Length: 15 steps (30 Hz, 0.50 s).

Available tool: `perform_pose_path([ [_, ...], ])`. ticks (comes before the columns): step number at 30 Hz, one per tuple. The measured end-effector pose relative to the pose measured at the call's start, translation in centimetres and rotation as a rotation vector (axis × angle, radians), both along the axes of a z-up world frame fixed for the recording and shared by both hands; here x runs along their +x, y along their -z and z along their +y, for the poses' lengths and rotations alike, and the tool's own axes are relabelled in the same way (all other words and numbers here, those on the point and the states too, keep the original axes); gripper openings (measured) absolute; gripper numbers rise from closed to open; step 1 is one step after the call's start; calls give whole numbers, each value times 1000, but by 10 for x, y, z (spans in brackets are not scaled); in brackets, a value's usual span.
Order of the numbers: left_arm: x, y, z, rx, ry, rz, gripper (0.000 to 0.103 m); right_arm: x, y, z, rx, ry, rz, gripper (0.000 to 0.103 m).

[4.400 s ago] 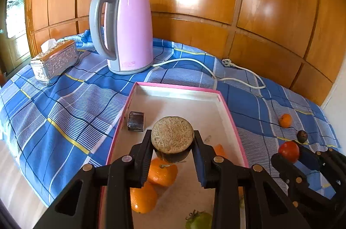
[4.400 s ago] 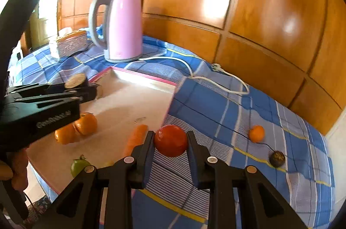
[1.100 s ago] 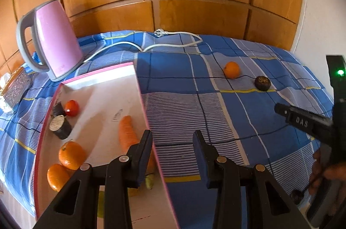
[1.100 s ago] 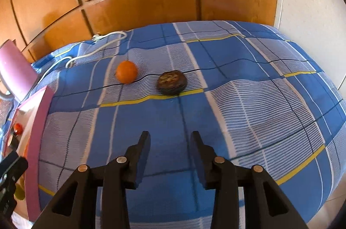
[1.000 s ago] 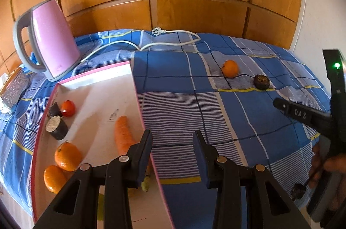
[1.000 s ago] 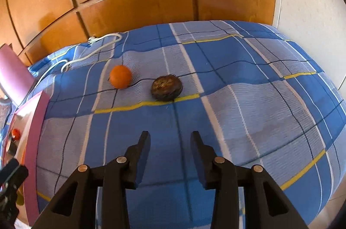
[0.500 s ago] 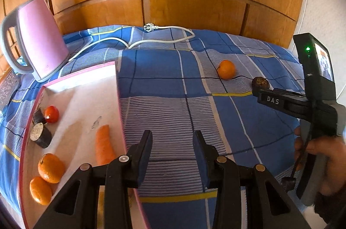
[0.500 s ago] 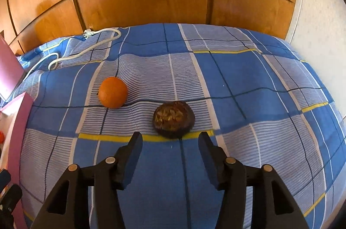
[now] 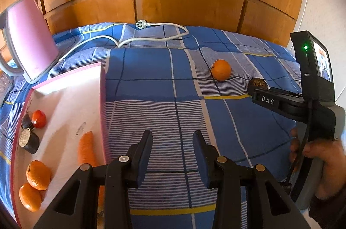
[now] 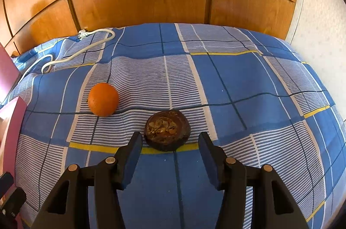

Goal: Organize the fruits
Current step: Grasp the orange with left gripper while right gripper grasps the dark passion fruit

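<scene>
Dark round fruit (image 10: 167, 133) located on checked cloth (image 10: 237, 82), beside orange (image 10: 103, 99), just ahead of right gripper (image 10: 170, 148). Right jaws recently widened, now empty, astride approach line; pickup judged imminent. Left gripper (image 9: 172, 145) narrow, empty. Pink tray (image 9: 103, 99) loaded.

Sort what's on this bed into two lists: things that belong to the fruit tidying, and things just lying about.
Belongs to the job:
- pink tray, already holding two oranges, a tomato, a carrot, dark cut pieces
- loose orange
- dark round fruit, just ahead of the right gripper

Just lying about:
- pink kettle
- white cord and plug
</scene>
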State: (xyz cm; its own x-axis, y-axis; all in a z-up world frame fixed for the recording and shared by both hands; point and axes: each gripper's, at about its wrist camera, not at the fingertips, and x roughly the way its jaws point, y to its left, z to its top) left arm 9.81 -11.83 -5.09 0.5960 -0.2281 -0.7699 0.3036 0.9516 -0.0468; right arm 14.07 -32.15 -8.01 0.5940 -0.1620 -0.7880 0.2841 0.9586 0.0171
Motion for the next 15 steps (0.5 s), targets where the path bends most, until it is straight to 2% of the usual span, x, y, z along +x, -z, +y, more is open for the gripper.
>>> perform_pose_path([
  [5,3,4,-5,2,-3,13,39,1,0,-2,5,-14,-9,53],
  [7,4,5,-7,3,-3,17,39,1,1,-2,20,-24,-13,44],
  [15,10,10,-14,0,-4,41,39,-2,2,-4,43,-37,-19,44],
])
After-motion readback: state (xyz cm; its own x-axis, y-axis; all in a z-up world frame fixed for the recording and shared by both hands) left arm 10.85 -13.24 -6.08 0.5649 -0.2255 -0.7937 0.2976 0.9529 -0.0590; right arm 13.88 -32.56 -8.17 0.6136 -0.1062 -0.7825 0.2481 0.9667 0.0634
